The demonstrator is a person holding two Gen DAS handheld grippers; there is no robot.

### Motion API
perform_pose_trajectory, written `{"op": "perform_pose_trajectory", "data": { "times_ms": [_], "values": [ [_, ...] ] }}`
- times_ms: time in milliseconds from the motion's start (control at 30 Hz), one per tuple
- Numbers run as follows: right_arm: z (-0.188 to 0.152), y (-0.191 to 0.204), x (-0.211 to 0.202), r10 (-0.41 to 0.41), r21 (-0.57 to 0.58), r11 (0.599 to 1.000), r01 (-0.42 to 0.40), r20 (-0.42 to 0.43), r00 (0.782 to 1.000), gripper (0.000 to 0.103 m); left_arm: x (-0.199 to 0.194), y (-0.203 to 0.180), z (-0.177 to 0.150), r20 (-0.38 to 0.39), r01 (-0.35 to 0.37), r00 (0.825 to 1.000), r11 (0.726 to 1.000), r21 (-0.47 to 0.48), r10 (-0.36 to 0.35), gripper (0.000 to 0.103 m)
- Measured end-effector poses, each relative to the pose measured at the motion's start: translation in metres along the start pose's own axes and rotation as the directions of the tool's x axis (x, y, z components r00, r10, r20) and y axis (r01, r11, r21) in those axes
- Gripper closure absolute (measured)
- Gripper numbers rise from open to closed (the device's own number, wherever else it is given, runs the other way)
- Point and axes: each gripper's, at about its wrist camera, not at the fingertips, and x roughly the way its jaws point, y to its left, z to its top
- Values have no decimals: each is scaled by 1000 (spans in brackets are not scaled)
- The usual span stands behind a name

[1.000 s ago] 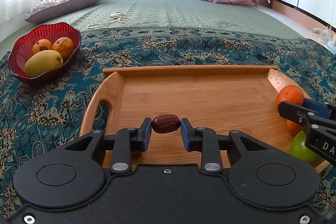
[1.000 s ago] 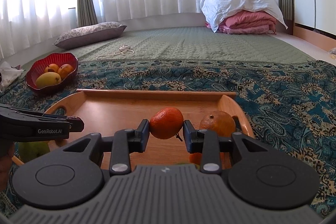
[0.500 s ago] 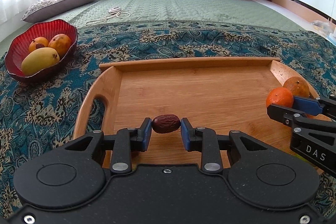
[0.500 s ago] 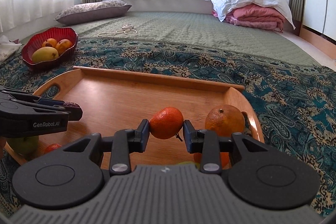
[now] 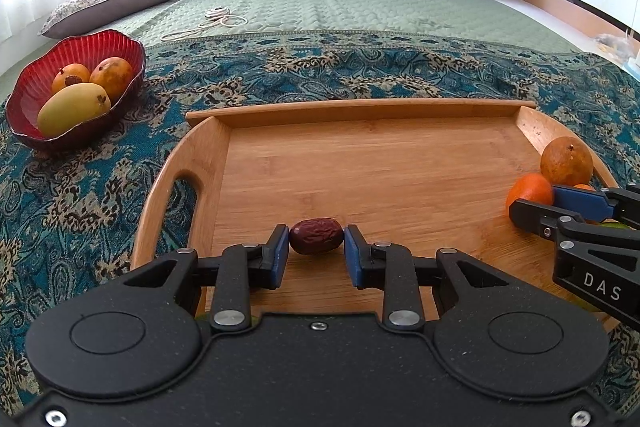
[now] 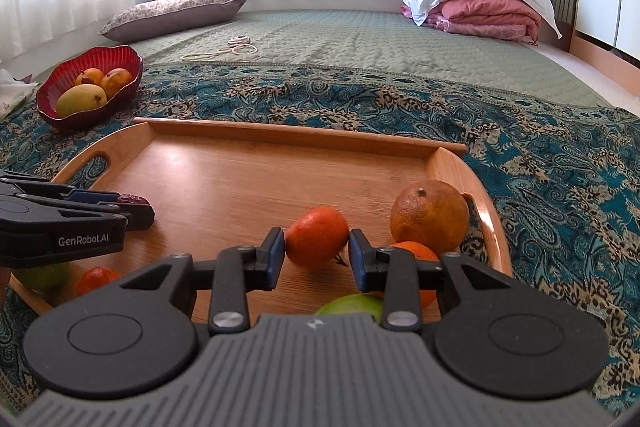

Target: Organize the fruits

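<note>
In the left wrist view, the left gripper [image 5: 316,245] had its jaws closed on a dark red date [image 5: 316,236], both blue pads touching the fruit's ends, and held it over the near left part of a wooden tray [image 5: 360,111]. The tray lay on a blue patterned cloth [image 5: 80,195] spread over a green quilted bed [image 5: 340,7]. At the far left of the cloth stood a red bowl [image 5: 28,95] holding a yellow mango [image 5: 72,107] and two smaller orange-yellow fruits. At the right edge of the tray the right gripper [image 5: 528,203] entered from the right, clamped on a small tangerine [image 5: 528,189], with a larger, duller orange [image 5: 566,161] just beyond it. In the right wrist view, the right gripper [image 6: 316,251] had its jaws closed on the tangerine [image 6: 316,241], the pads pressed to its sides, over the near right part of the tray [image 6: 300,133]. The larger orange [image 6: 430,217] sat just to the right against the tray's right wall, and another orange fruit [image 6: 416,251] and a green fruit [image 6: 352,307] lay partly hidden behind the gripper body. At the left, the left gripper [image 6: 136,207] showed from the side with the date [image 6: 134,199] between its fingers. Beneath it, at the tray's near left edge, lay a second green fruit [image 6: 44,275] and a small orange fruit [image 6: 96,277]. The red bowl [image 6: 120,59] stood on the cloth at the far left. A pillow [image 6: 172,11] and folded pink bedding [image 6: 488,15] lay at the far end of the bed.
</note>
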Motion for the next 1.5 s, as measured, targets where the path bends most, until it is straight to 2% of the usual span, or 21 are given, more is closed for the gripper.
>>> {"op": "perform_pose_trajectory", "data": {
  "times_ms": [333, 500, 600, 733, 833, 900, 967, 1200, 1500],
  "values": [
    [0, -1, -2, -2, 5, 1000, 2, 1, 1000, 64, 0, -1, 0, -1, -3, 1000, 1000, -2, 3, 74],
    [0, -1, -6, 2, 9, 1000, -2, 14, 1000, 60, -2, 0, 0, 3, -2, 1000, 1000, -3, 2, 73],
    [1, 0, -10, 2, 0, 1000, -2, 26, 1000, 60, -6, 0, 0, 12, 0, 1000, 1000, -3, 0, 66],
    [2, 1, -16, 7, -5, 1000, -6, 40, 999, 60, -12, 0, 1, 25, 4, 1000, 1000, -4, -4, 62],
    [3, 1, -20, 9, -5, 1000, -8, 49, 999, 53, -17, -1, 1, 37, 6, 999, 1000, -3, -6, 61],
    [3, 1, -23, 12, -2, 1000, -12, 53, 999, 53, -21, 0, 1, 45, 6, 999, 1000, -3, -5, 58],
    [3, 0, -25, 15, 2, 1000, -15, 58, 998, 53, -26, 0, 1, 57, 6, 998, 1000, -5, -5, 50],
    [1, -2, -38, 18, 20, 1000, -19, 81, 997, 47, -44, 1, -2, 92, 12, 996, 1000, -3, -11, 43],
    [-6, -3, -55, 4, 27, 1000, -7, 105, 994, 45, -68, -8, -12, 145, 13, 989, 999, 41, -19, 33]
  ]
}}
